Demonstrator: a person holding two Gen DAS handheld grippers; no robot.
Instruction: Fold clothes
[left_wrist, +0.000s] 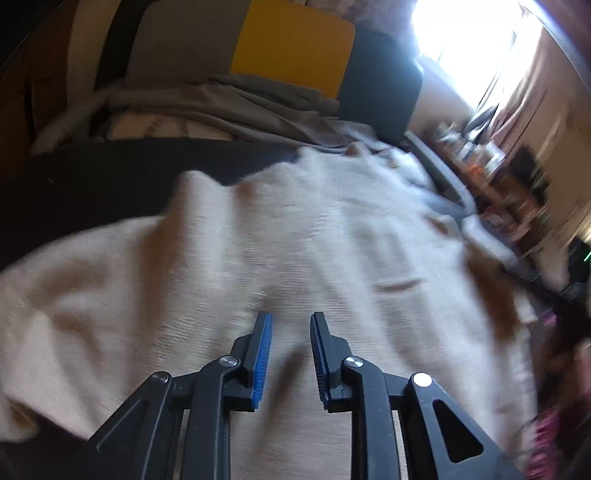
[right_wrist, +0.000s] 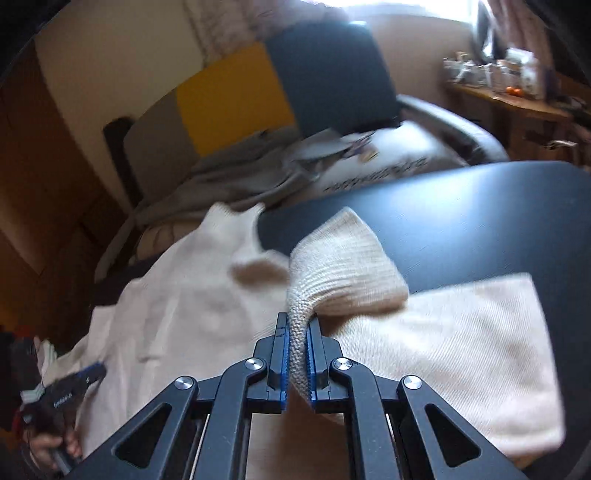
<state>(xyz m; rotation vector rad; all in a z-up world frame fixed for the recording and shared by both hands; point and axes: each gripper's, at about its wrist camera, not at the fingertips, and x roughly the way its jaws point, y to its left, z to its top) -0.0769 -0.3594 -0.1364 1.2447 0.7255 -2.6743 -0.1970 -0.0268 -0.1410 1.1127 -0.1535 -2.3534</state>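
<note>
**Right gripper clamped on the cuff, left gripper apart over the knit**

Your right gripper (right_wrist: 297, 354) is closed tight on a ribbed cream cuff (right_wrist: 347, 266); the knit fills the slot between the two blue-lined pads, and the sleeve end fans up from them toward 1 o'clock. Your left gripper (left_wrist: 290, 354) has its jaws apart with nothing between them; the tips hang over the cream sweater (left_wrist: 258, 240), and whether they touch it you cannot tell from the blur.

You have one sweater, spread across the dark table (right_wrist: 461, 214). In the right wrist view its body lies from 9 to 11 o'clock and a folded panel of finer diagonal weave lies at 3 to 4 o'clock. The table top is smooth, matte and rounded at its edge.

Beyond it, at 12 o'clock, stands one headboard of three padded panels: grey, yellow (right_wrist: 232, 96) and dark blue. A crumpled grey garment (right_wrist: 229, 173) is heaped below them, with one white printed cloth (right_wrist: 388, 162) beside it. At 8 o'clock in the right wrist view you see your other hand (right_wrist: 48, 443) holding the left gripper's handle.
</note>
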